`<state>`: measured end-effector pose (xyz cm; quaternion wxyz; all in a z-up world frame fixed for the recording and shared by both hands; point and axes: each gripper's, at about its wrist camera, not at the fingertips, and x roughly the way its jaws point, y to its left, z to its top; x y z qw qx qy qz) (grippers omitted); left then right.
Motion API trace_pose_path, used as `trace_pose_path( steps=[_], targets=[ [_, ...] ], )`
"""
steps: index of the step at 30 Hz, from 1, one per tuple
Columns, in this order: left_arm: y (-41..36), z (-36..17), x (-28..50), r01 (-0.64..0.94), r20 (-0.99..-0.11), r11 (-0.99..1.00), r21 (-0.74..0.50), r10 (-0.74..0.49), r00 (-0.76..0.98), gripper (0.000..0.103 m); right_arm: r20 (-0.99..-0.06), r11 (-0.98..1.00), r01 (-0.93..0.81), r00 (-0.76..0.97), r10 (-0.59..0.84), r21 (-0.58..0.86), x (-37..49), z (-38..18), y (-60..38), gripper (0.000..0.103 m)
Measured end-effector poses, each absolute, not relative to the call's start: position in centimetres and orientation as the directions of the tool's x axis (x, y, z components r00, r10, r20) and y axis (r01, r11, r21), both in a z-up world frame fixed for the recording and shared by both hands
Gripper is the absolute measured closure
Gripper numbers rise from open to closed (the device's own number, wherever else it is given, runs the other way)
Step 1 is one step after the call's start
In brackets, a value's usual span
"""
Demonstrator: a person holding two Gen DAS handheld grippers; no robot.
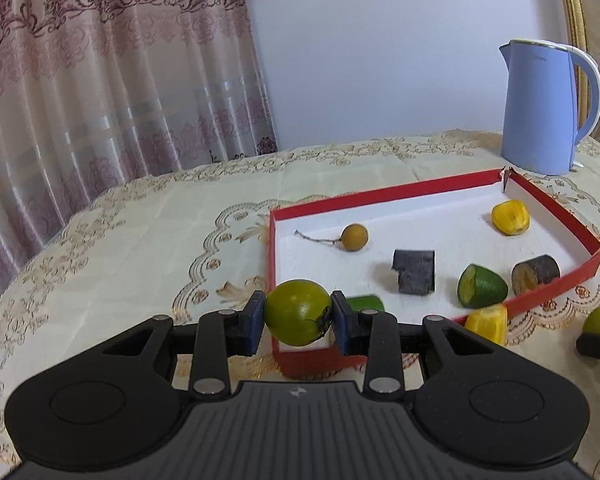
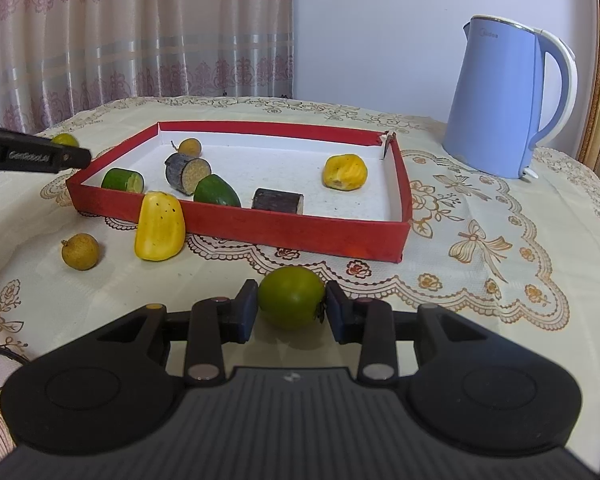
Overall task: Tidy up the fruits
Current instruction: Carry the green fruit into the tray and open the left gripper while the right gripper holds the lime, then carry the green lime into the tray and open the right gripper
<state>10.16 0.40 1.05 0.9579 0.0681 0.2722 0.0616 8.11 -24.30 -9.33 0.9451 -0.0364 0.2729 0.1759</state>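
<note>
Since fruit belongs in the red tray [image 1: 556, 276], the left gripper [image 1: 298, 314] clamps a green fruit [image 1: 296, 312] above its near corner, probably clear of the wall. From the right wrist, the right gripper [image 2: 291, 304] pinches another green fruit [image 2: 290, 300] outside; a yellow piece [image 2: 159, 226] leans against the tray's front wall.

Kettle [image 2: 508, 104] behind tray [image 2: 236, 224], right
</note>
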Motion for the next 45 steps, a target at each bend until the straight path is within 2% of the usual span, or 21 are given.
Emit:
trace_pose_path(
  steps=[10,32,33,37,38,42,45],
  targets=[
    [-0.9,1.8,13.2,-0.057,-0.512,0.98,0.191,0.149,0.846,0.069,-0.531,0.934,-0.355,0.786,0.317,0.033,8.2,-9.4,-24.4,0.069],
    [-7.7,-0.1,23.9,0.102,-0.647,0.977,0.186,0.043,0.761,0.069,-0.534,0.934,-0.354,0.78,0.325,0.052,8.4,-9.5,-24.5,0.069],
    [-8.0,-0.3,23.9,0.107,-0.651,0.976,0.188,0.043,0.758,0.067,-0.534,0.934,-0.353,0.78,0.326,0.054,8.4,-9.5,-24.5,0.069],
    [-8.4,-0.1,23.3,0.077,-0.616,0.97,0.23,0.084,0.783,0.03,-0.531,0.935,-0.351,0.782,0.326,0.057,8.4,-9.5,-24.6,0.069],
    [-8.4,0.2,23.1,0.069,-0.6,0.967,0.244,0.094,0.794,0.026,-0.53,0.935,-0.35,0.783,0.325,0.056,8.4,-9.5,-24.6,0.069],
    [-7.5,1.5,21.7,0.009,-0.547,0.958,0.288,0.157,0.822,0.026,-0.525,0.936,-0.346,0.787,0.323,0.057,8.2,-9.4,-24.6,0.069],
    [-5.0,2.5,19.7,-0.065,-0.532,0.965,0.253,0.195,0.824,0.025,-0.514,0.935,-0.346,0.79,0.335,0.078,8.1,-9.2,-25.0,0.069]
  ],
)
